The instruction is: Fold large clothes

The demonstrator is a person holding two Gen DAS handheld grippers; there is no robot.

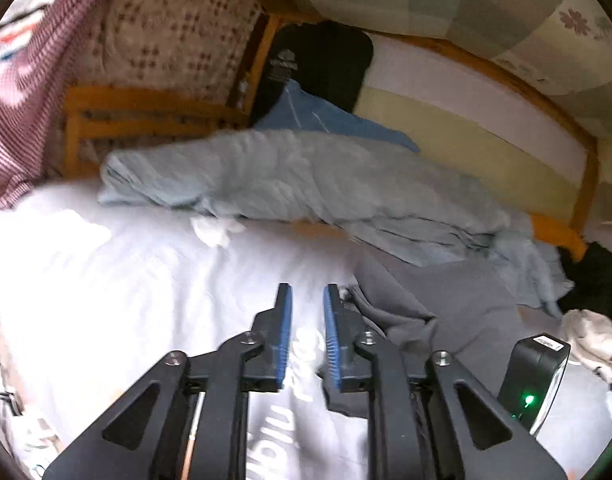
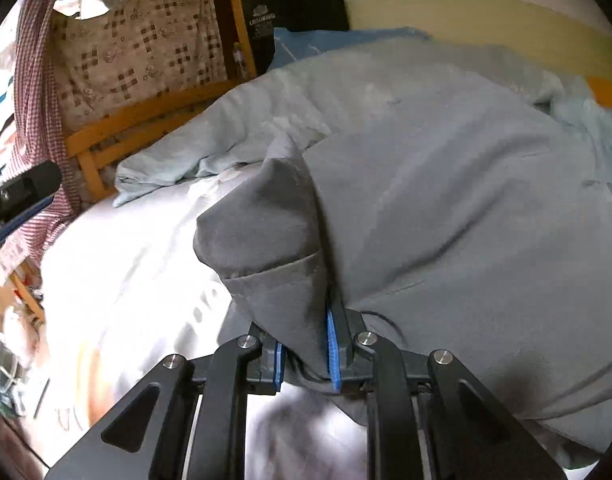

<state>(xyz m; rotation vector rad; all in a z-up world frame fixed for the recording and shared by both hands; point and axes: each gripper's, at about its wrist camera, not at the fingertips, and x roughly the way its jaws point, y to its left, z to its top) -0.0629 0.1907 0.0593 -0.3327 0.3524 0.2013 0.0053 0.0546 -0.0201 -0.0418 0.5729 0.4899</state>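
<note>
The right gripper (image 2: 306, 344) is clamped on a bunched fold of the dark grey garment (image 2: 446, 208), whose hemmed corner stands up in a cone just above the jaws. The left gripper (image 1: 308, 320) hovers with its jaws parted and nothing between them, over the white printed cloth (image 1: 125, 280) on the near part of the bed. The grey garment is plain and creased, spreading away right of the left gripper; its long axis cannot be told. Beyond it a pale blue bundle (image 1: 265, 172) lies crosswise toward the wooden bed frame (image 1: 145, 100) at the far edge.
</note>
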